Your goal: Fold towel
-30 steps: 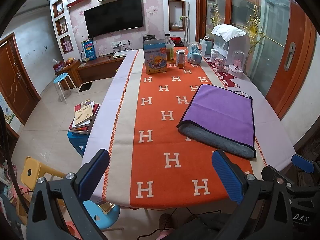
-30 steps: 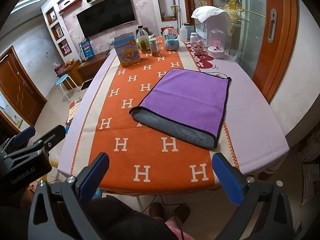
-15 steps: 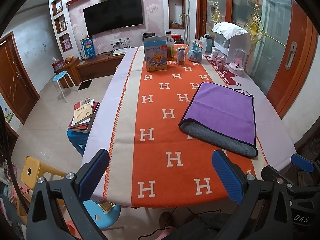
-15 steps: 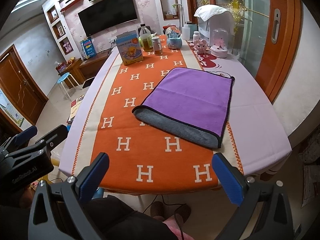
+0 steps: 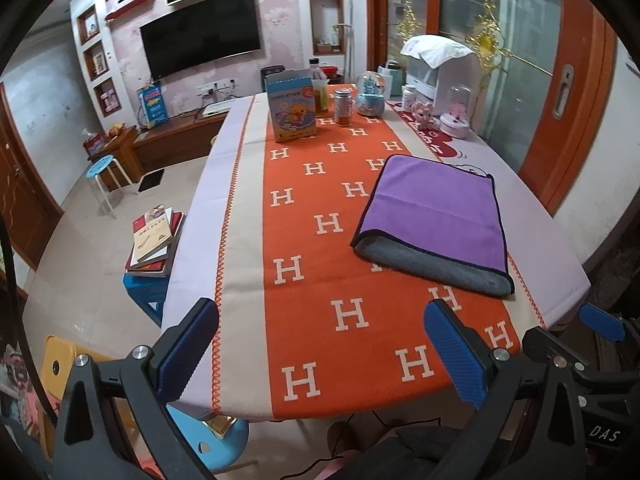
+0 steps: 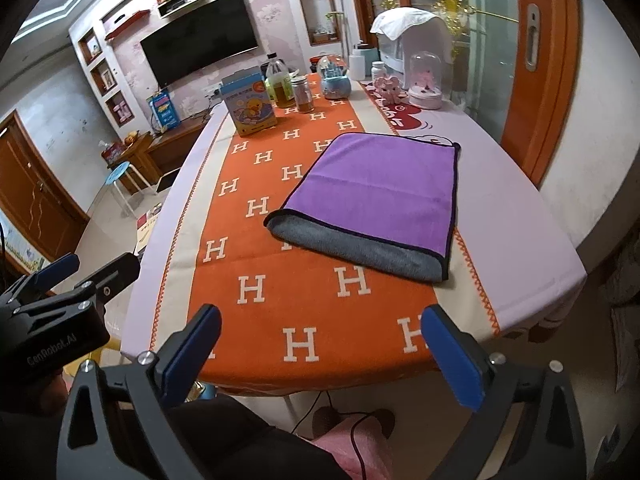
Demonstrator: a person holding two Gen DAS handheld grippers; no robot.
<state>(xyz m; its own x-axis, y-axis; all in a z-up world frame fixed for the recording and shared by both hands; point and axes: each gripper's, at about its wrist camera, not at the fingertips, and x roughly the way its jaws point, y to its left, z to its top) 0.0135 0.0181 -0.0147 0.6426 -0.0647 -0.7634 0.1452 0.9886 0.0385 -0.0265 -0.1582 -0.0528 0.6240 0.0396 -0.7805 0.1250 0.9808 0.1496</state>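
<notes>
Both claws drift slightly back; towel [image 6: 372,196] unmoved, folded once on surface [image 6: 516,240], right of centre. Left claw [image 5: 320,354] and right claw [image 6: 320,354] released, empty. Risk: pinching only the top layer skews the next fold.

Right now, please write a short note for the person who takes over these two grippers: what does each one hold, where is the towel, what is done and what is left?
Left gripper: open, holds nothing, at the near table edge.
Right gripper: open, holds nothing, also at the near edge.
Towel: lies flat on the orange runner, folded once, purple side up, grey fold edge toward you.
Done: at least one fold.
Left: possibly a second fold.
</notes>
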